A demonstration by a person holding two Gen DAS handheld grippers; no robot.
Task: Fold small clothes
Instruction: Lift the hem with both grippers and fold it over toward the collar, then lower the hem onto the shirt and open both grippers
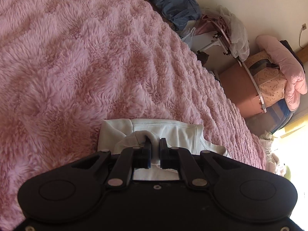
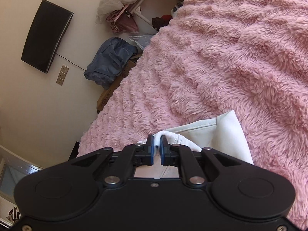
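A small white garment (image 1: 173, 130) lies on the fluffy pink blanket (image 1: 77, 57), close in front of both grippers. My left gripper (image 1: 155, 141) is shut on a bunched edge of the garment, with cloth pinched between its black fingers. In the right wrist view the same white garment (image 2: 225, 130) shows, partly folded over itself. My right gripper (image 2: 157, 139) is shut on a ribbed white edge of it, which loops over the fingertips. The part of the garment under both grippers is hidden.
The pink blanket (image 2: 231, 57) covers the bed. Beside the bed stand a blue bag (image 1: 173, 2), a rack with clothes (image 1: 229, 30), a pile of pink bedding and boxes (image 1: 275, 80). A black screen (image 2: 46, 36) hangs on the wall.
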